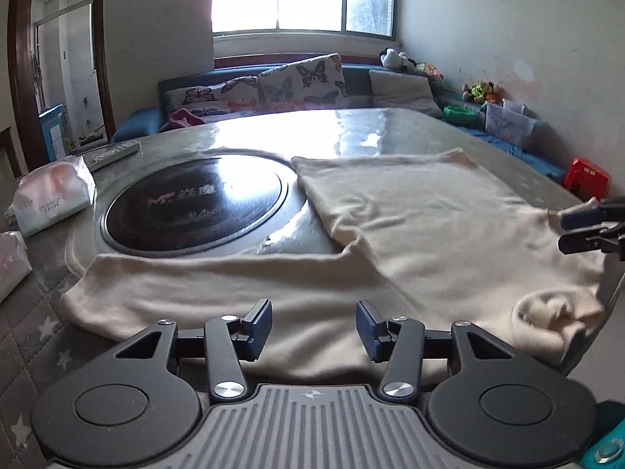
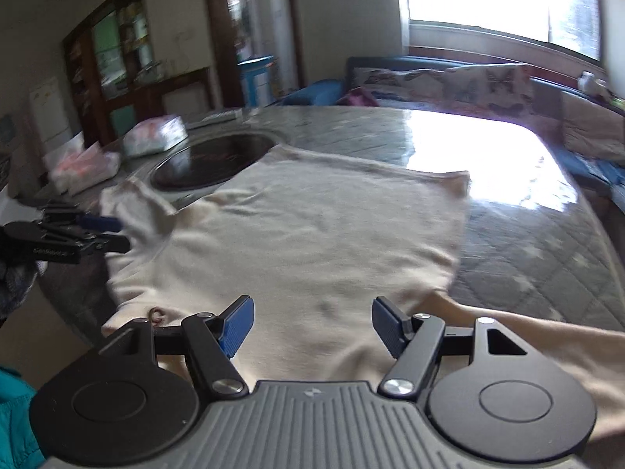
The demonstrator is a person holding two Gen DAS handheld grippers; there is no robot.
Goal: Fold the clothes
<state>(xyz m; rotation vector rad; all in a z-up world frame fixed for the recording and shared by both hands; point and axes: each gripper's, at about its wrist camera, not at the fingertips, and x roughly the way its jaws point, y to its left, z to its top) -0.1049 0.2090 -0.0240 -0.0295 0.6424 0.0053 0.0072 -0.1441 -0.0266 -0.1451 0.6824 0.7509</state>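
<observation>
Cloth fills most of what we see from the left wrist: a cream shirt (image 1: 390,242) lies spread on the round surface (image 1: 242,133), its body toward the right and one sleeve stretched leftward along the near edge. Its far left corner just overlaps the rim of the dark round hotplate (image 1: 195,203) sunk into the middle. Our left gripper (image 1: 314,328) hovers above the near part of the shirt with its jaws apart and nothing clasped between them. At the right edge our right gripper (image 1: 582,230) reaches in beside the shirt's collar end, where the fabric bunches at the surface's rim. A tissue pack (image 1: 54,195) and a remote (image 1: 113,154) sit to the left of the hotplate. A sofa with butterfly cushions (image 1: 273,82) stands behind, under a bright window.

From the right wrist, somewhat blurred, we see the shirt (image 2: 304,242) lying flat ahead, with the hotplate (image 2: 211,160) beyond its far left corner. Our right gripper (image 2: 312,328) hangs over the near hem, jaws spread and empty. Our left gripper (image 2: 101,234) enters from the left beside a sleeve.
</observation>
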